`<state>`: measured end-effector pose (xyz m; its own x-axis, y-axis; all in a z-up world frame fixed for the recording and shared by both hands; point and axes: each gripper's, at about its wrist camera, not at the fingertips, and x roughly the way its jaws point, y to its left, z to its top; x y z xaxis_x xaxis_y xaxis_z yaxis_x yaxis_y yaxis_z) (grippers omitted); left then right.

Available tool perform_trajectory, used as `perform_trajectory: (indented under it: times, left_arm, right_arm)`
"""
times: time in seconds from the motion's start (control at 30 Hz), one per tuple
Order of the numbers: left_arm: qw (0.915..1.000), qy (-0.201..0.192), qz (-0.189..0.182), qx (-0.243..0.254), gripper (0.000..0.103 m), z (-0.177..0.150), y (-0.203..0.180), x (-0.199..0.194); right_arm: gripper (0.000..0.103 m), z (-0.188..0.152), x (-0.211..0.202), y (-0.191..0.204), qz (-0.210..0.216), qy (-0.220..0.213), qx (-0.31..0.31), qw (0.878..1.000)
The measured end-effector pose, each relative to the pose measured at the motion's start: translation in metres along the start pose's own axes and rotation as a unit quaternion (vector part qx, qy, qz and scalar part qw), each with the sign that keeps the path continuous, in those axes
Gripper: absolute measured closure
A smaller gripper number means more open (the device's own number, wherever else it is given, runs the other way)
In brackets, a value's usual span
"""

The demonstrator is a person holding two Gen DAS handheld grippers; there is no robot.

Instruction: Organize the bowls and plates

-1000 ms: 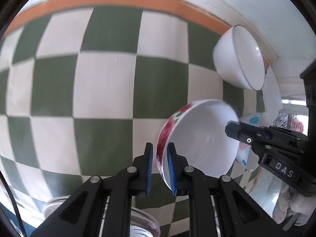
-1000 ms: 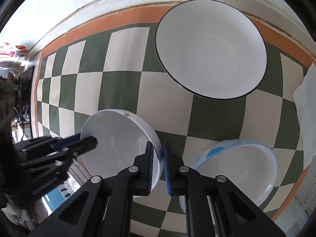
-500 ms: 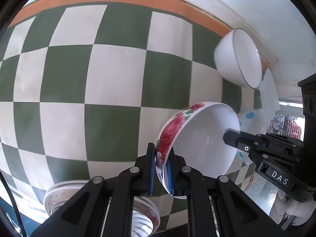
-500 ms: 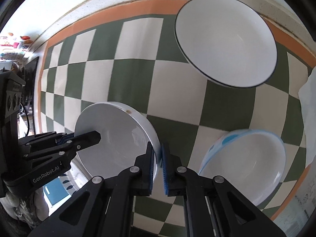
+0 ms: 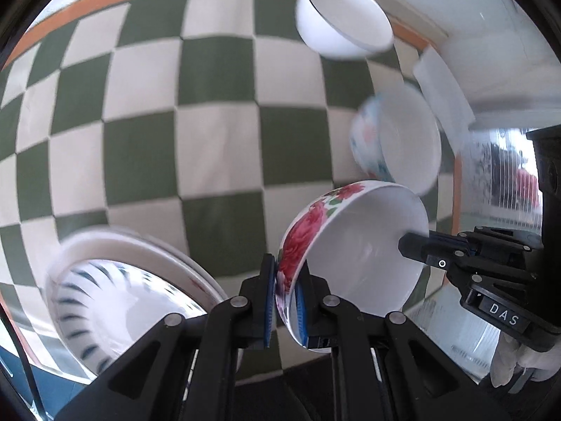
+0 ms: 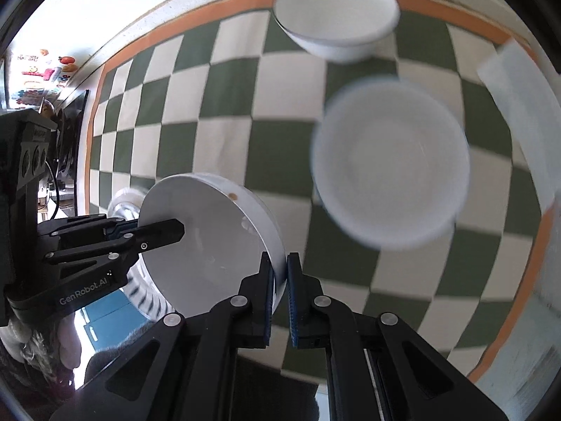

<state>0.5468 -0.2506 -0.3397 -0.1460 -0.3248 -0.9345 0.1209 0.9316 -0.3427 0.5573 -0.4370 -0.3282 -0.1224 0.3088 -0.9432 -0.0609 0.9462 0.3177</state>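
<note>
Both grippers clamp one glossy rose-patterned bowl [image 5: 350,256] above the green-and-white checked cloth [image 5: 210,147]: left gripper [image 5: 284,301] on one rim, right gripper [image 6: 278,293] on the opposite. Only the left wrist view shows the roses and "DAS"; the right wrist view reads "GenRobot.AI".

Left hand-held gripper [image 5: 284,298]: black linkage arms, silver screws, blue pads (right hand-held gripper [image 6: 278,291] alike); "GenRobot.AI" lettering.
</note>
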Motion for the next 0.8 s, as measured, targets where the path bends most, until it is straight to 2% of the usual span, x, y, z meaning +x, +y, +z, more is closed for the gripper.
perform_trajectory:
  times: [0.2,0.37,0.8]
  left_arm:
    - [0.9995,0.032,0.007,0.003,0.094,-0.014,-0.012,0.036]
    - [0.9985,0.051,0.019,-0.006,0.094,-0.015,-0.014,0.058]
    - [0.9979,0.054,0.031,-0.015,0.094,-0.019,-0.019,0.064]
  right_arm:
    - [0.094,-0.039,0.019,-0.030,0.002,0.017,0.027,1.000]
    - [0.094,-0.053,0.044,-0.044,0.010,0.031,0.041,0.999]
    - [0.094,-0.052,0.065,-0.031,0.003,0.037,0.034,0.999]
